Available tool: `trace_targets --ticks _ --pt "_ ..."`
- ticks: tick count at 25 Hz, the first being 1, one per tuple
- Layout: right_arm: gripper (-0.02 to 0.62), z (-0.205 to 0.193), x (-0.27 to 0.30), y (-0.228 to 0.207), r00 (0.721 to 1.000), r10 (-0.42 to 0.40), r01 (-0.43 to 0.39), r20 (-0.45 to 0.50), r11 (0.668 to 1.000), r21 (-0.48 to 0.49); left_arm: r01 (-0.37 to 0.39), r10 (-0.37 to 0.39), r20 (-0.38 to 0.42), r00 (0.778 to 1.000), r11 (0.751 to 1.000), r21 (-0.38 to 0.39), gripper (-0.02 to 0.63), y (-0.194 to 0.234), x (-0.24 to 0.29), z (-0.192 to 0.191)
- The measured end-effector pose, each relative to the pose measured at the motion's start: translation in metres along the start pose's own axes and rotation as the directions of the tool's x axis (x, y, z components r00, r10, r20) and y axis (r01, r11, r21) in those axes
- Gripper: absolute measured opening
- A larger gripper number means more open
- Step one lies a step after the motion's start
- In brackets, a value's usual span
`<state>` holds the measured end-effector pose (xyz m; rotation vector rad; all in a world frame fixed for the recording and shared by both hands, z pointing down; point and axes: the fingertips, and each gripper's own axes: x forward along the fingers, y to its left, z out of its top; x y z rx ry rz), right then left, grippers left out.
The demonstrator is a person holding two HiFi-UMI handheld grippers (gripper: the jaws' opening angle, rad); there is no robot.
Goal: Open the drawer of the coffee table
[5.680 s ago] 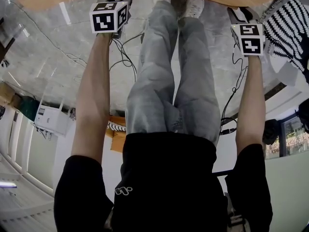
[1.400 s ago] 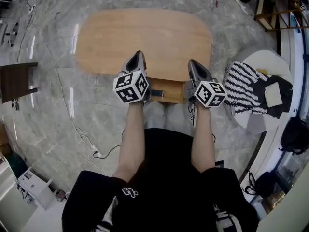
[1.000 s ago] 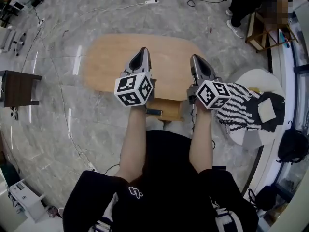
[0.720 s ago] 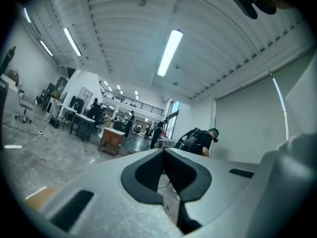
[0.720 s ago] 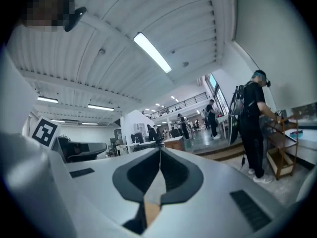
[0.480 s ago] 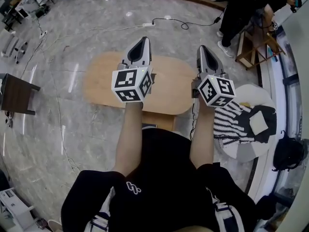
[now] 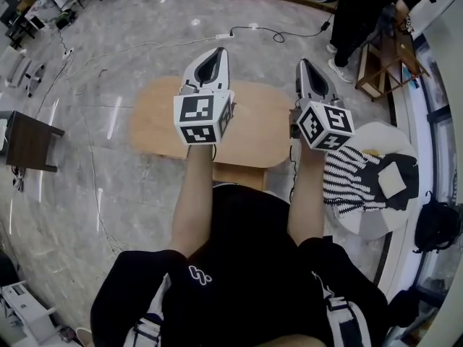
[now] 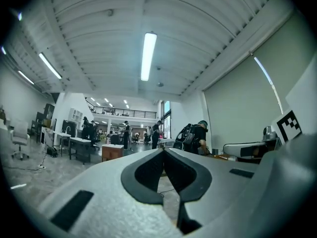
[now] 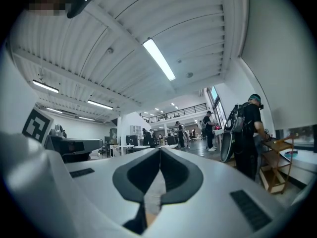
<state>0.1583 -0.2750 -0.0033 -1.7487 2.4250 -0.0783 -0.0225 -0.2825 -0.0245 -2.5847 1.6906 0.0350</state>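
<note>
The oval wooden coffee table stands on the marble floor below me in the head view. Its drawer sticks out from the near edge, partly hidden behind my body. My left gripper and right gripper are held side by side, level and high above the tabletop, touching nothing. Each one's jaws are pressed together with nothing between them. The left gripper view and the right gripper view look out across the hall over the shut jaws; neither shows the table.
A white round seat with a striped cloth stands right of the table. A dark side table is at the left. A person stands by a wooden stool at the back right. A cable crosses the floor beyond the table.
I have straightened up from the drawer: both grippers rose together from beside the pulled-out drawer to well above the tabletop, still shut. The table looks smaller and farther below.
</note>
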Motion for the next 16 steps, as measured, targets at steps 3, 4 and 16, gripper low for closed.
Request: trace_targets --ticks 3,4,16 --pt "0.012 -0.002 -0.001 -0.004 1.0 -0.011 0.011 -0.002 1.0 -0.008 -0.001 0.001 -0.004 1.0 1.0 0.002 0.009 0.0 0.002 -0.001" --pt "0.012 -0.003 -0.002 -0.007 1.0 -0.016 0.016 -0.006 1.0 -0.014 -0.001 0.001 -0.007 1.0 1.0 0.002 0.009 -0.002 0.004 -0.002" --pt "0.012 -0.005 -0.002 -0.034 0.999 -0.048 0.046 -0.021 0.997 -0.068 0.02 -0.021 -0.018 1.0 1.0 -0.024 0.009 -0.018 0.026 -0.017"
